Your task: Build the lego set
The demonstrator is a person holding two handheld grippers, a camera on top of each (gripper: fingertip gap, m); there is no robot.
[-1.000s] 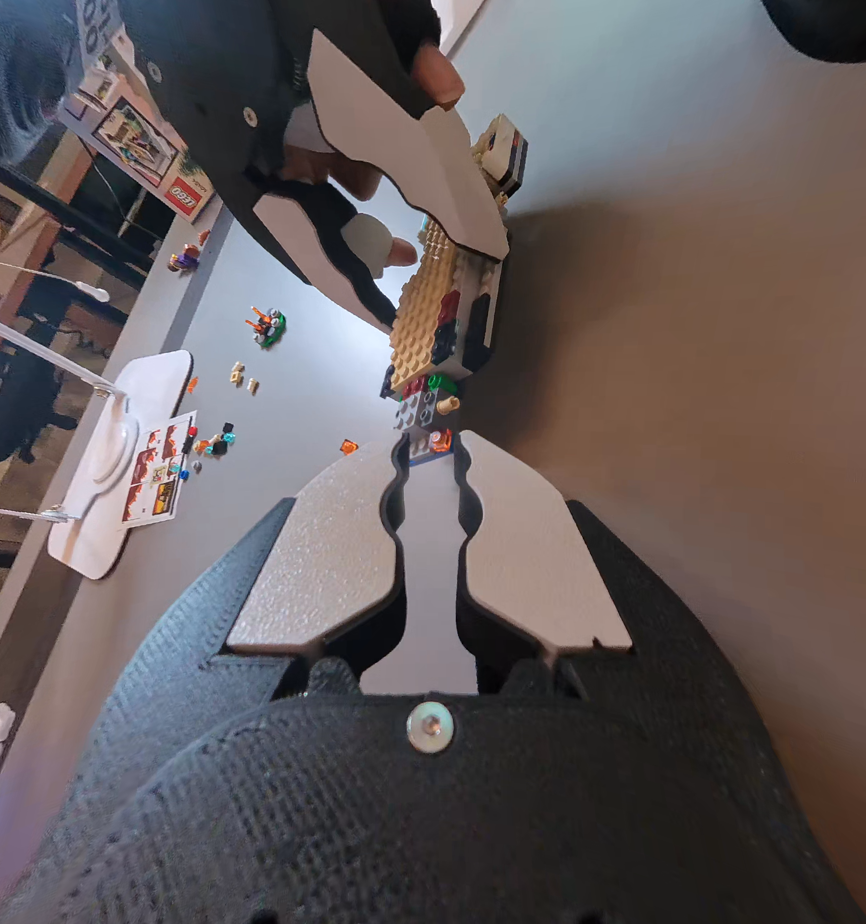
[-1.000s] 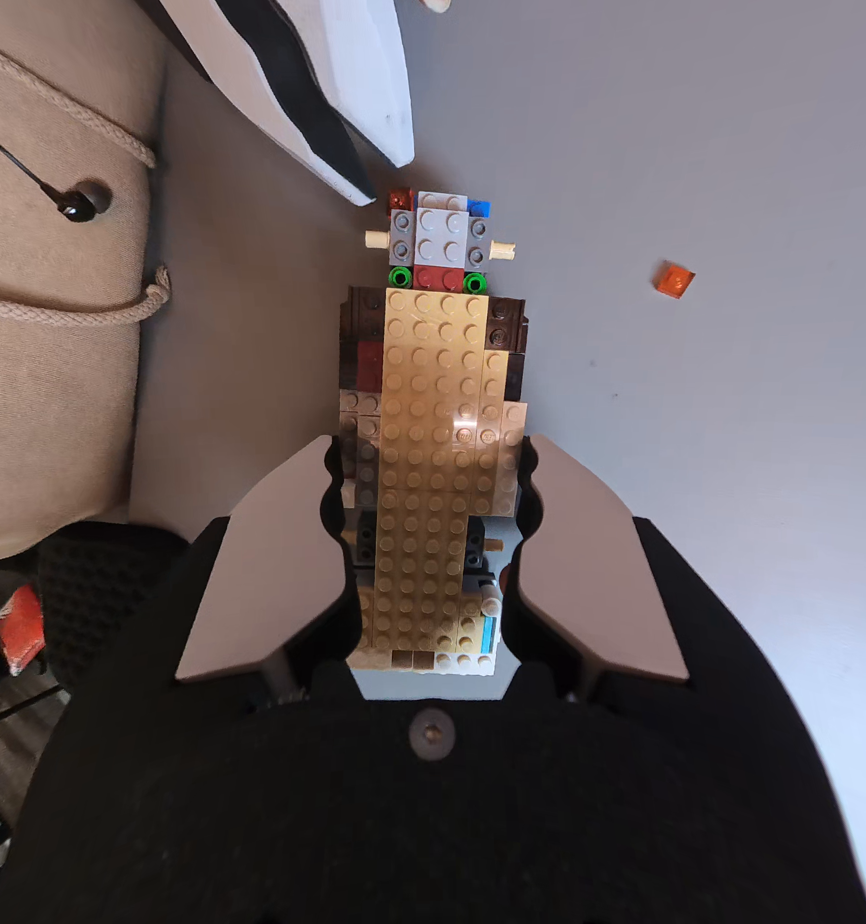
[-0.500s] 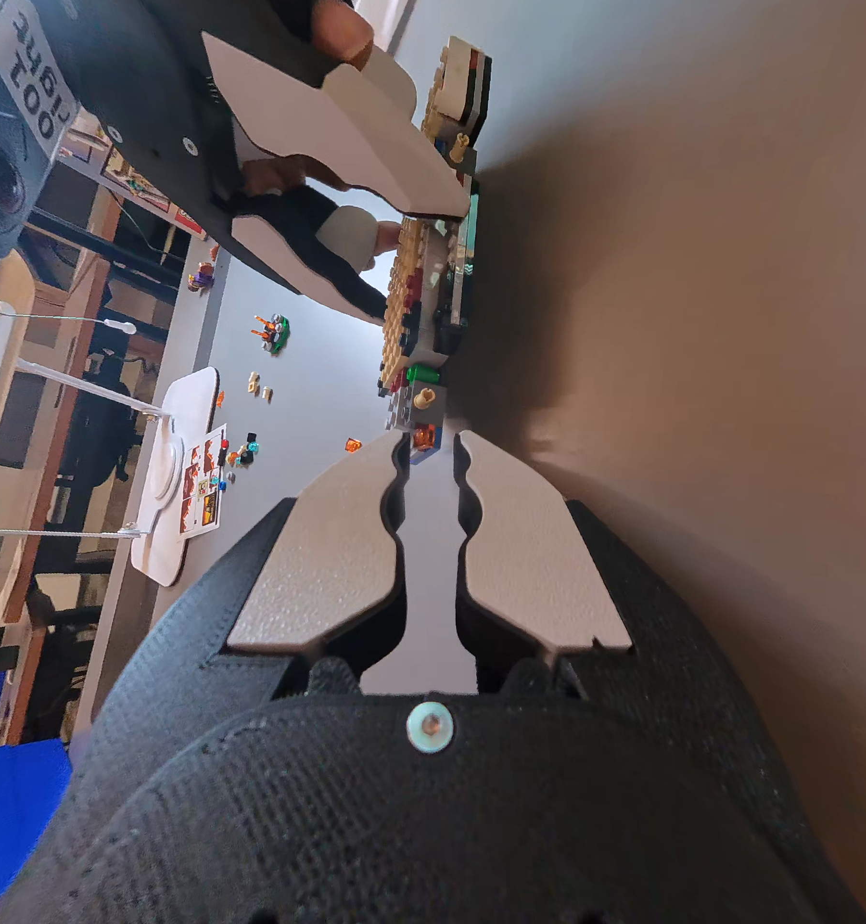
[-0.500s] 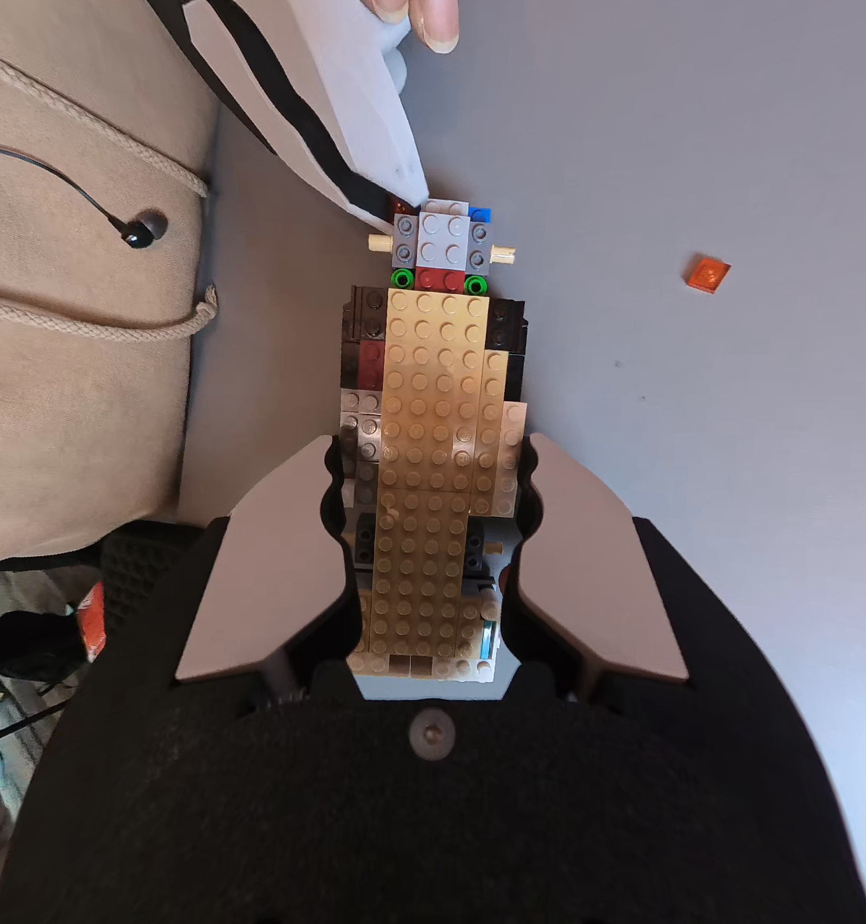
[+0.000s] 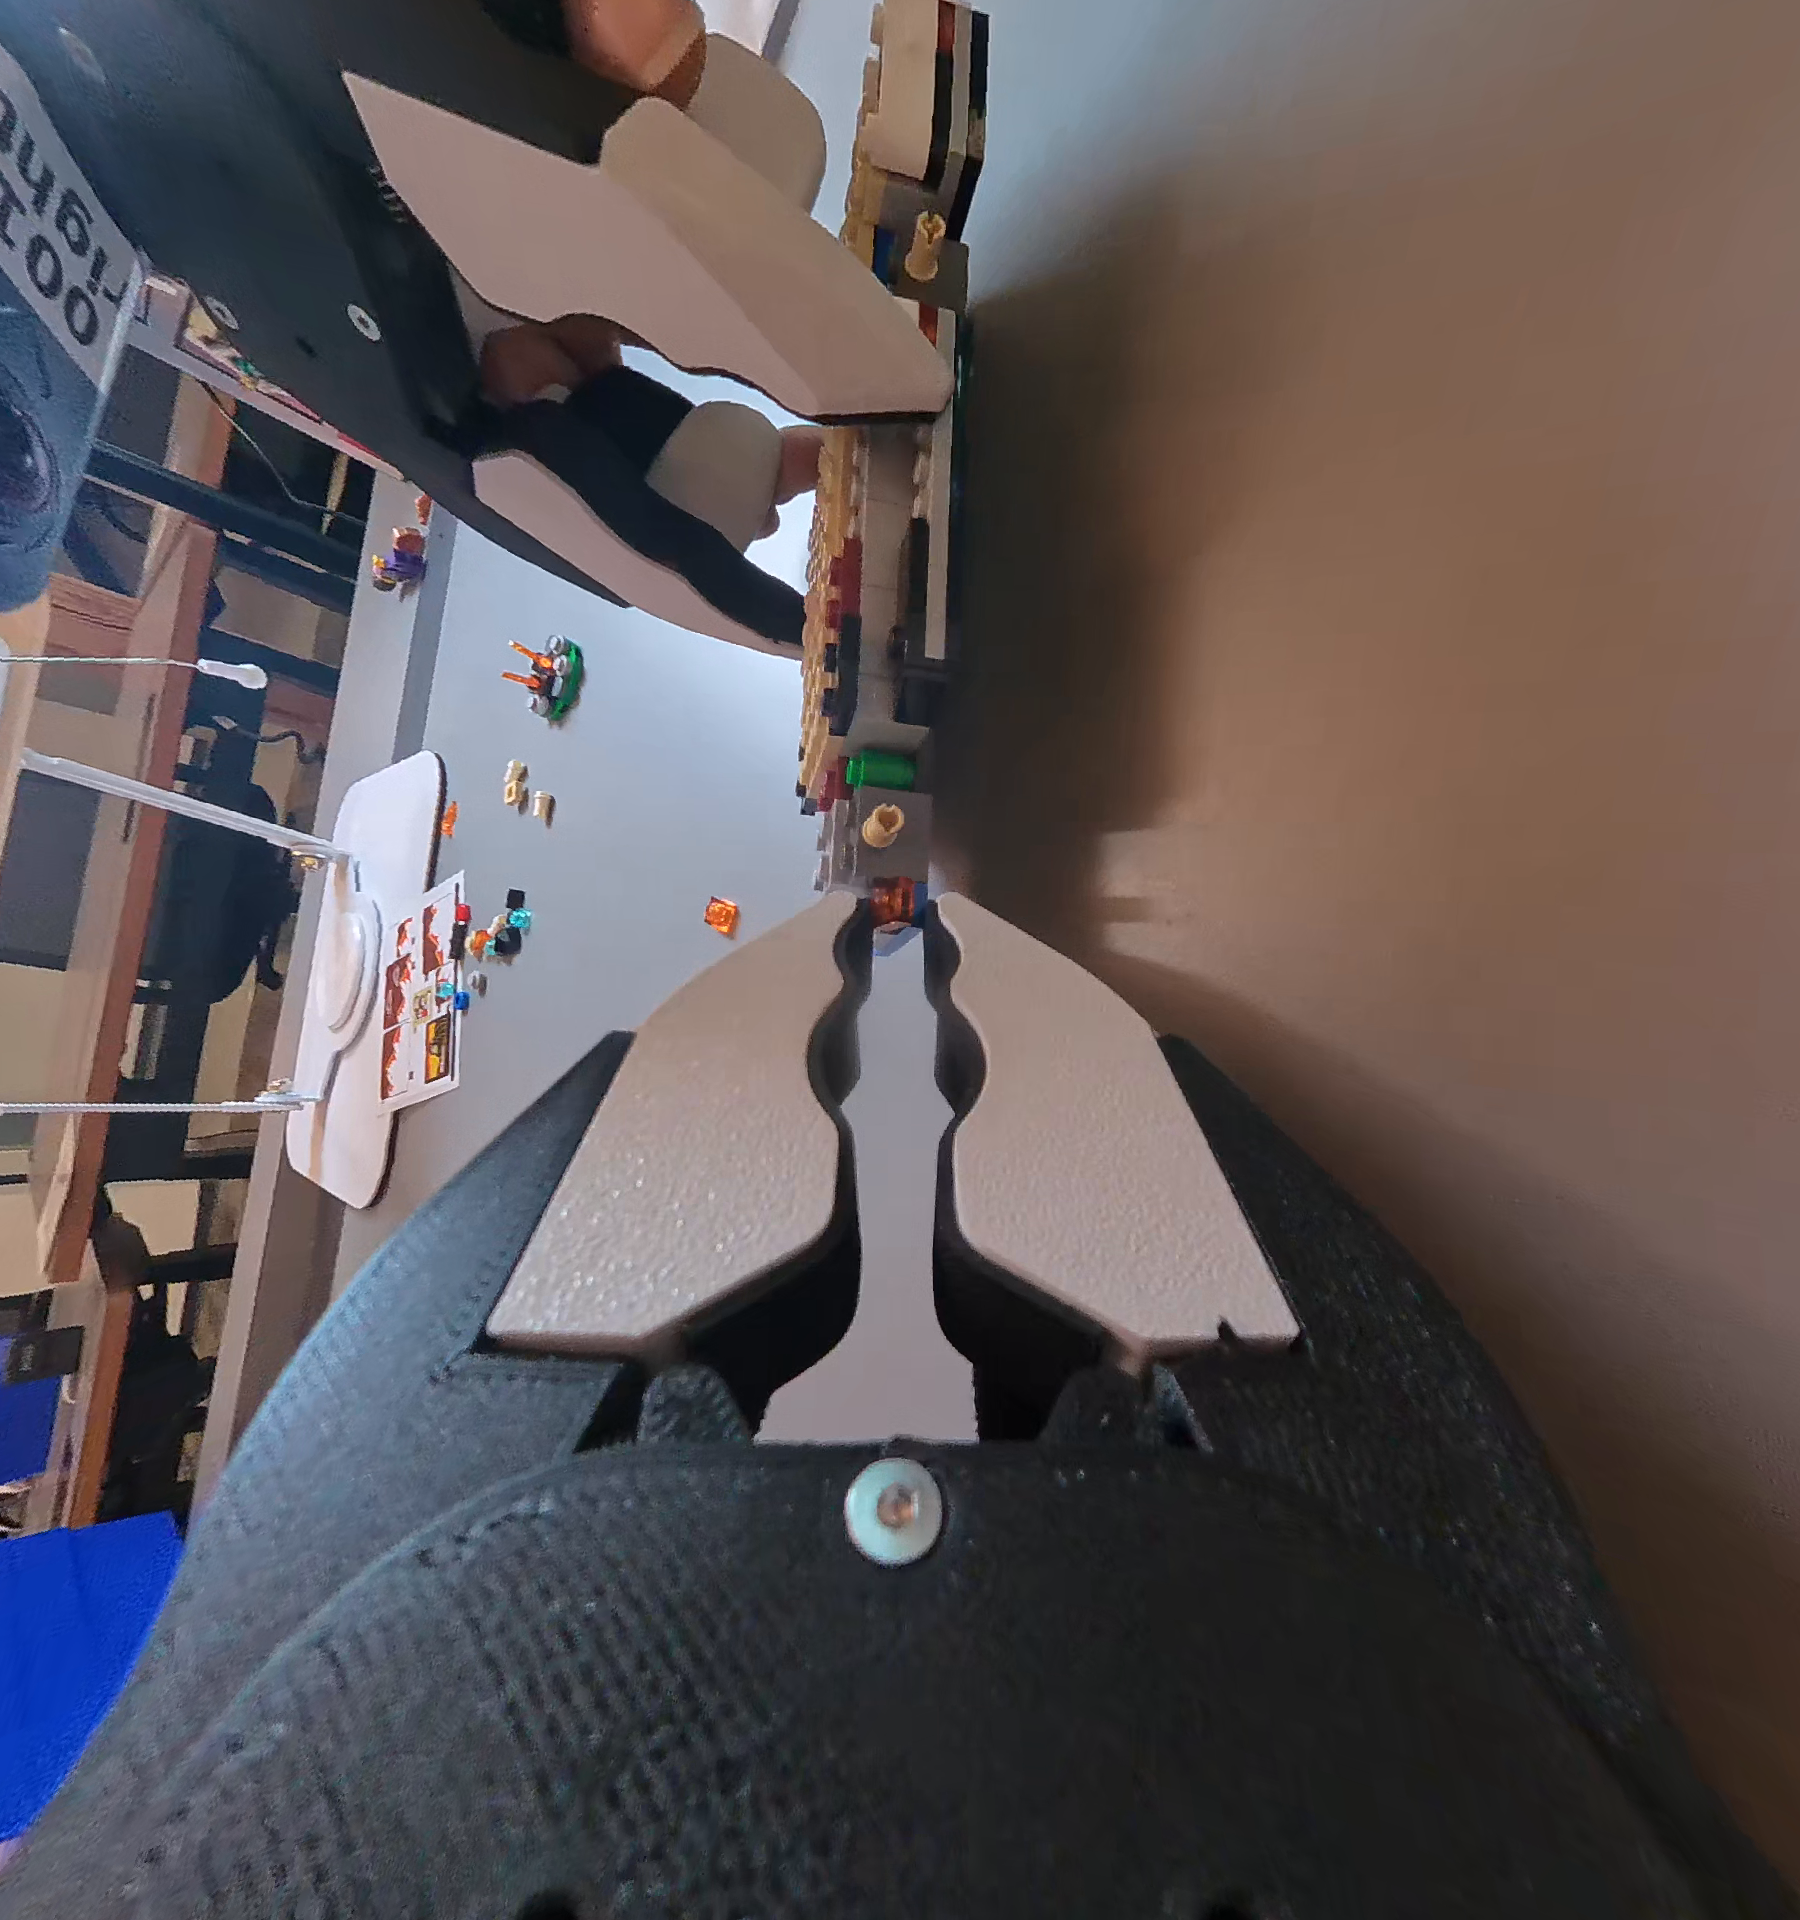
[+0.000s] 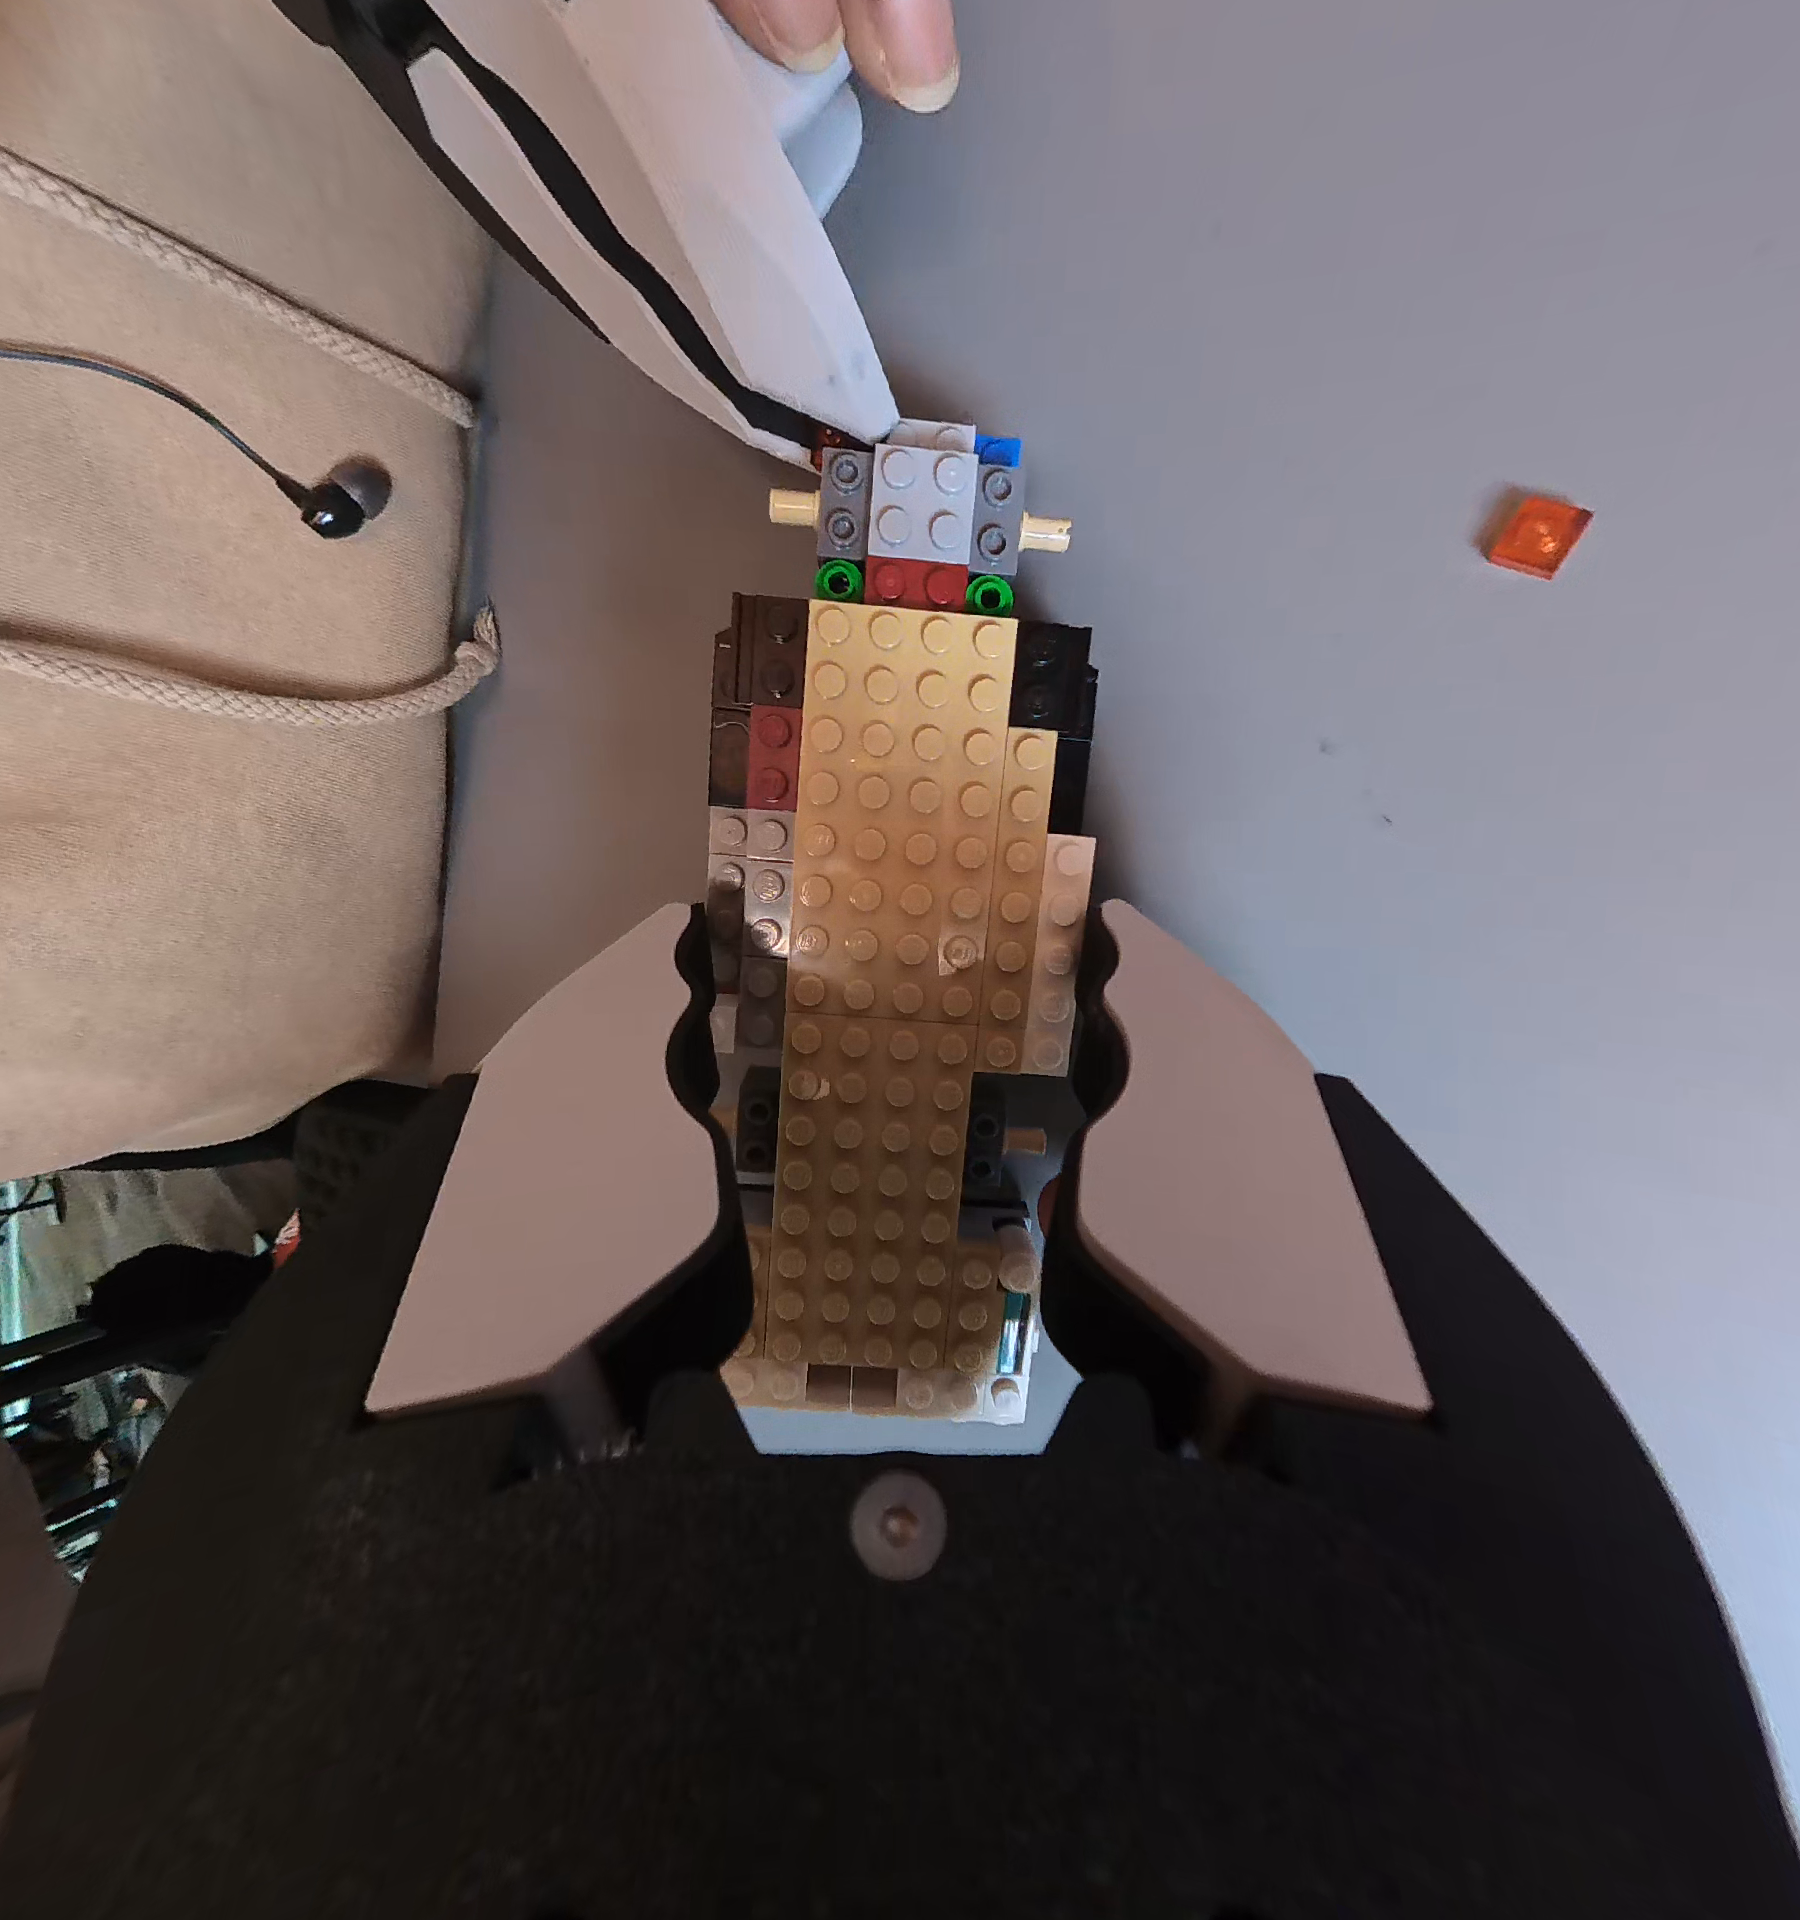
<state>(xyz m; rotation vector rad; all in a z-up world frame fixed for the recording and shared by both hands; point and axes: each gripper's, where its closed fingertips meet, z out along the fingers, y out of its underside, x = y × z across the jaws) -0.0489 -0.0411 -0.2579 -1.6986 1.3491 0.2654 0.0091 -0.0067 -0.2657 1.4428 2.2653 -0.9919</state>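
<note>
Right wrist view: right gripper (image 6: 896,997) clamps the tan-topped brick model (image 6: 906,883); left gripper (image 5: 894,920) pinches its far-end orange stud (image 5: 894,902).

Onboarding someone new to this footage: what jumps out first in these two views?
The long tan-topped brick model fills the middle of the right wrist view, clamped on both sides by the right gripper. At its far end the left gripper has its fingers nearly together on a small orange piece. A loose orange tile lies alone on the grey table, right of the model.
</note>
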